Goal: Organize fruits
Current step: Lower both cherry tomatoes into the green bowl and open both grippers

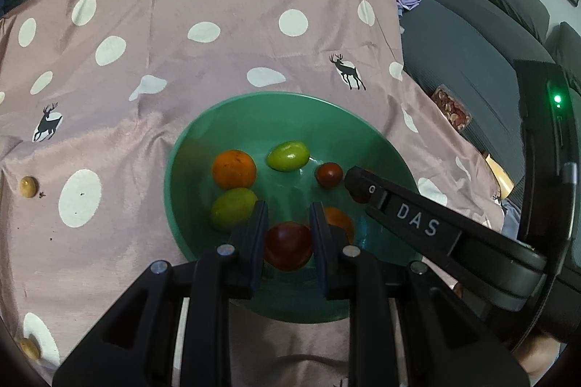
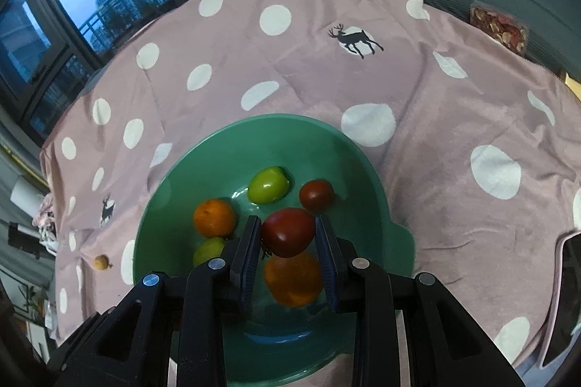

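1. While both tools hang over the green bowl (image 2: pixel 363 169), the right tool (image 2: pixel 288 234) is nearly closed, its pads clamped on a dark red tomato (image 2: pixel 288 232) held above the bowl's floor; an orange fruit (image 2: pixel 292 278) lies directly beneath it.
2. In the left wrist view the left tool (image 1: pixel 288 216) is at its narrowest, its two fingers on either side of a dark red tomato (image 1: pixel 288 245); whether the pads actually press on it cannot be told.
3. From the left camera the right tool shows as a black finger marked "DAS" (image 1: pixel 417 216) reaching into the bowl from the right.
4. Loose in the bowl lie an orange (image 2: pixel 214 218), two green fruits (image 2: pixel 268 185) (image 2: pixel 208 251) and a small dark red tomato (image 2: pixel 316 194), all apart from each other.
5. The bowl rests on a pink polka-dot cloth (image 2: pixel 435 96) printed with deer, which covers the surface; two small yellowish fruits (image 1: pixel 28 187) (image 1: pixel 29 347) sit on the cloth well to the left of the bowl.
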`<state>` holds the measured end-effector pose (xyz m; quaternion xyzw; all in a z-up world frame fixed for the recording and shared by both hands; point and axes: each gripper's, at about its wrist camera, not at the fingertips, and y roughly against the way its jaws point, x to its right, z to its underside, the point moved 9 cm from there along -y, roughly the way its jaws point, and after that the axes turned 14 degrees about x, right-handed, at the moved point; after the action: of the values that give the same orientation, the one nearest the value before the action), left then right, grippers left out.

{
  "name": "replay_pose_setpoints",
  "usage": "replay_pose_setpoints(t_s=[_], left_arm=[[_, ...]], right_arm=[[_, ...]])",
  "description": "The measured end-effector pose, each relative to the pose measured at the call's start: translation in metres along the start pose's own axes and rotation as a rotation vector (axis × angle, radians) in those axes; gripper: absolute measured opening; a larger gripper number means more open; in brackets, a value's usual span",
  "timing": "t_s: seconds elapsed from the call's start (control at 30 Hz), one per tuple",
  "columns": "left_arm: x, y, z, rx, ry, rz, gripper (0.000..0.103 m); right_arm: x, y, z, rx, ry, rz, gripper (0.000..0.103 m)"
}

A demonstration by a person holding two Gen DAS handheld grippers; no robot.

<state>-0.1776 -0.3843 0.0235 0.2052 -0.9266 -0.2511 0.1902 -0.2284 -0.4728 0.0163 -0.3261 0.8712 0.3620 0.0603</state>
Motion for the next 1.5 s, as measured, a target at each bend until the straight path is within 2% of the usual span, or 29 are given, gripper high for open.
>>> replay_pose_setpoints(t_s=[0.7, 0.93, 1.0, 1.07, 1.17, 1.23, 1.27, 1.33, 1.5], left_arm=[[-0.001, -0.007, 0.008, -0.032, 0.024, 0.01, 0.024], [-0.002, -0.003, 0.005, -0.014, 0.032, 0.014, 0.022], [-0.003, 0.001, 0.003, 0.0, 0.03, 0.007, 0.027], [-0.006, 0.008, 0.0, 0.021, 0.025, -0.005, 0.04], [-0.014, 0.02, -0.005, 0.051, 0.035, -0.017, 0.051], [-0.021, 0.032, -0.009, 0.073, 0.039, -0.033, 0.058], [-0.025, 0.037, -0.01, 0.081, 0.037, -0.043, 0.065], [-0.034, 0.048, -0.012, 0.1, 0.028, -0.069, 0.072], [-0.07, 0.081, -0.009, 0.131, 0.032, -0.155, 0.076]], right_arm=[[0.006, -0.003, 0.002, -0.005, 0.027, 0.046, 0.032], [0.007, -0.003, 0.001, 0.0, 0.022, 0.051, 0.032], [0.009, -0.002, -0.001, 0.007, 0.019, 0.052, 0.032], [0.011, 0.0, -0.004, 0.018, 0.018, 0.06, 0.032], [0.011, 0.004, -0.008, 0.037, 0.018, 0.062, 0.032], [0.008, 0.006, -0.009, 0.045, 0.015, 0.047, 0.04], [0.006, 0.007, -0.01, 0.049, 0.016, 0.041, 0.042], [0.002, 0.009, -0.012, 0.059, 0.022, 0.036, 0.042], [-0.011, 0.015, -0.015, 0.079, 0.045, 0.014, 0.047]])
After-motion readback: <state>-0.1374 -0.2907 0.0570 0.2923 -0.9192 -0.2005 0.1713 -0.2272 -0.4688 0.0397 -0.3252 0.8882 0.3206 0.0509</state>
